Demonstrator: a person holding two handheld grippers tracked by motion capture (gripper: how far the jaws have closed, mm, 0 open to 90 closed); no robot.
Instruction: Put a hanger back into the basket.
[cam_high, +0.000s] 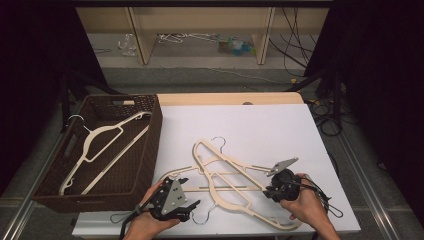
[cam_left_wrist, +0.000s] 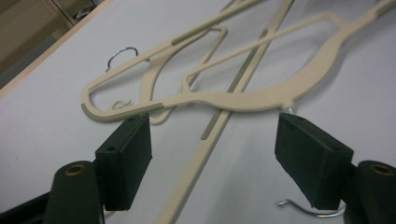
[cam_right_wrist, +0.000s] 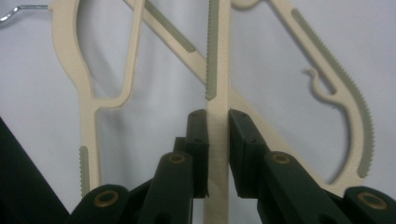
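Beige plastic hangers (cam_high: 227, 175) lie crossed over one another on the white table cover (cam_high: 260, 125), near its front. My right gripper (cam_high: 269, 191) is shut on the straight bar (cam_right_wrist: 217, 56) of one hanger, its jaws (cam_right_wrist: 217, 126) pinching the bar from both sides. My left gripper (cam_high: 190, 193) is open at the pile's left end. Its jaws (cam_left_wrist: 217, 156) stand wide apart just short of a hanger's curved shoulder (cam_left_wrist: 261, 100), touching nothing. A metal hook (cam_left_wrist: 306, 210) lies by its right jaw. One more beige hanger (cam_high: 107, 145) rests inside the brown wicker basket (cam_high: 150, 150).
The basket stands at the table's left, its wall close to the left gripper. The table's front edge (cam_high: 225, 231) runs just below both hands. Cables (cam_high: 327, 125) lie on the floor at the right. Wooden shelving (cam_high: 200, 30) stands beyond the table.
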